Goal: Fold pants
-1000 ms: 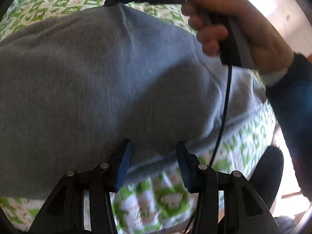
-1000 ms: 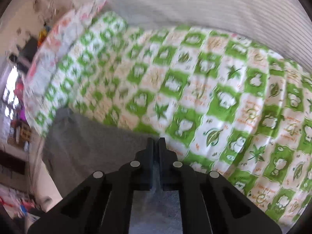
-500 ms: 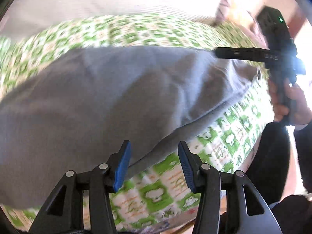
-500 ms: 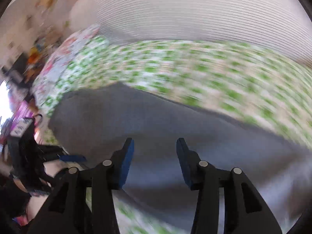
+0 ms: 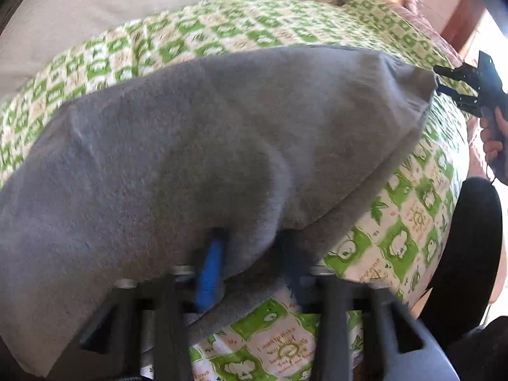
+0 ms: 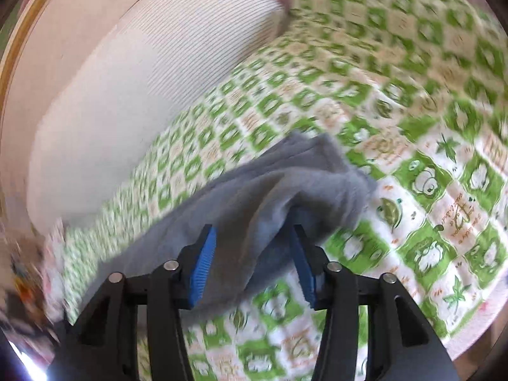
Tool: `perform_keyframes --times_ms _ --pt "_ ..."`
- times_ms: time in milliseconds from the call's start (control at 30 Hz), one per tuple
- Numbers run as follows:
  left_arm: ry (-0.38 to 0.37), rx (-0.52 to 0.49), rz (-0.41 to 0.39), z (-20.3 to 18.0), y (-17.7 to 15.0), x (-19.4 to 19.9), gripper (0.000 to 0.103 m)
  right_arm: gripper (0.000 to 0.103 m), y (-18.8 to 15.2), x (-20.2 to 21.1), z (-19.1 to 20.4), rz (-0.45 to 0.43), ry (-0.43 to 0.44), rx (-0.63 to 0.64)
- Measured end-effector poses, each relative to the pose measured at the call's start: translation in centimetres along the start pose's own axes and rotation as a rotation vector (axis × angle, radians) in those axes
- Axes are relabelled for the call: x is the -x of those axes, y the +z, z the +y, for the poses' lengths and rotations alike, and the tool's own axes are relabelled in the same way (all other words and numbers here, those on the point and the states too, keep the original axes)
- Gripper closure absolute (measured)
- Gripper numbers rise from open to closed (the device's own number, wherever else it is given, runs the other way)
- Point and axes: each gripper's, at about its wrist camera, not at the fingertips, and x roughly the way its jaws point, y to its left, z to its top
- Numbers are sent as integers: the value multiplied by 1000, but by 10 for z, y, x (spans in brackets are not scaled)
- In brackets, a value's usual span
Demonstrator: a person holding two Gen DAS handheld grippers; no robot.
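A pair of soft grey fleece pants (image 5: pixel 197 146) lies spread across a bed covered by a green-and-cream checked quilt printed with cartoon characters (image 5: pixel 406 222), with a pale striped mattress edge (image 6: pixel 133 63) toward eleven o'clock in the right wrist view. The left gripper (image 5: pixel 250 254) has just been closing, its blue-padded jaws now narrow around a bunched fold of the grey fabric at the pants' near edge (whether the pads truly press the cloth cannot be told through the blur). The right gripper (image 6: pixel 250 266), gripped by a hand (image 5: pixel 492 139) at three o'clock in the left wrist view, has just been opening and stands about half apart, the end of the pants lying loose between its jaws.
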Motion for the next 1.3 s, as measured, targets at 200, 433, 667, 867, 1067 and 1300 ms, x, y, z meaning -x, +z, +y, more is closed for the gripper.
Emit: perform_keyframes --times_ms 200,433,667,867,1067,1300 --pt "-33 -4 -46 7 2 32 96 96 24 -22 8 -14 37 59" --pt "-24 -127 76 -21 -13 23 95 95 34 -13 21 -5 18 161" --pt "-86 -132 75 -32 14 37 76 84 9 -20 -32 83 -26 33" --pt "-83 -159 24 -39 33 54 64 64 3 -2 -24 29 3 43" --pt "-108 -192 30 -72 38 33 63 64 -23 -7 34 107 138 226" --pt "-98 -301 15 -117 58 6 63 64 -49 -17 96 152 -89 832"
